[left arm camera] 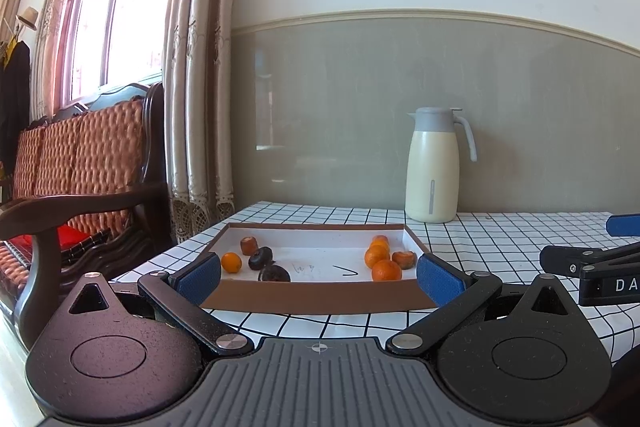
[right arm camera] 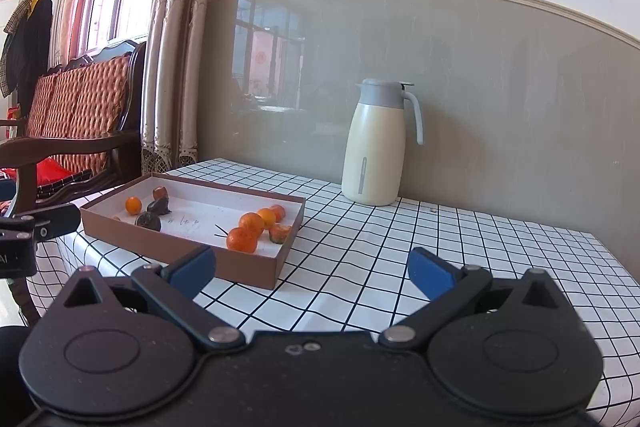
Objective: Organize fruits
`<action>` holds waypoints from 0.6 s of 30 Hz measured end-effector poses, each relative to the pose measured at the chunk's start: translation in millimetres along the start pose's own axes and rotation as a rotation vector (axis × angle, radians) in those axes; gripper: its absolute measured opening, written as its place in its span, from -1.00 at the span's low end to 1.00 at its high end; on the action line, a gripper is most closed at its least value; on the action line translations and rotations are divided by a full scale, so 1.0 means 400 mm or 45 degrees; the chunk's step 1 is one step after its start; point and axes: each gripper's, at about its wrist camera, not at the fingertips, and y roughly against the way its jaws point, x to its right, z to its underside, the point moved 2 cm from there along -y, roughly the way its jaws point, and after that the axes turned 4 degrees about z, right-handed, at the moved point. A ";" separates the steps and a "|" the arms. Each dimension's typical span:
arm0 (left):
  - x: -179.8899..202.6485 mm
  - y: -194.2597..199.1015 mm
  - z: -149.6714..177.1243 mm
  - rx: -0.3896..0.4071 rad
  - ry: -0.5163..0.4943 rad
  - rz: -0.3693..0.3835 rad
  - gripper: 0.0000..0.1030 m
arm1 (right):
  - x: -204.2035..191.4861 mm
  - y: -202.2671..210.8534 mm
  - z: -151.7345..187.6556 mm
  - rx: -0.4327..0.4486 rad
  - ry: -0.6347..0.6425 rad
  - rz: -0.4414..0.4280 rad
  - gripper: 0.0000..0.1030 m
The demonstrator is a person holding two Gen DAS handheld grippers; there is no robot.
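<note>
Round oranges (left arm camera: 386, 270) in cardboard tray (left arm camera: 316, 297)

The left gripper (left arm camera: 319, 277) was held level, its blue-padded fingers (left arm camera: 200, 277) spread wide with nothing between them. The right gripper (right arm camera: 312, 273) was likewise held level, its jaws wide apart and empty. In each wrist view the other gripper's black body showed at the frame edge, so the two sat side by side.

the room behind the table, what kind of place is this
Most likely a home living room: a wooden sofa with orange cushions, lace-edged curtains by a window, and a thermos jug on a checked tablecloth.
</note>
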 end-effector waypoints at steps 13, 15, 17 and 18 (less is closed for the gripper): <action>-0.001 0.001 0.002 0.006 0.004 -0.006 1.00 | 0.002 0.000 0.001 0.002 -0.007 -0.001 0.88; -0.001 0.002 0.002 0.010 0.006 -0.010 1.00 | 0.002 0.000 0.001 0.003 -0.010 0.000 0.88; -0.001 -0.001 0.001 0.006 0.005 -0.016 1.00 | 0.002 0.000 0.001 0.004 -0.009 0.000 0.88; 0.001 -0.001 0.001 0.005 0.004 -0.017 1.00 | 0.002 0.000 0.001 0.003 -0.009 -0.001 0.88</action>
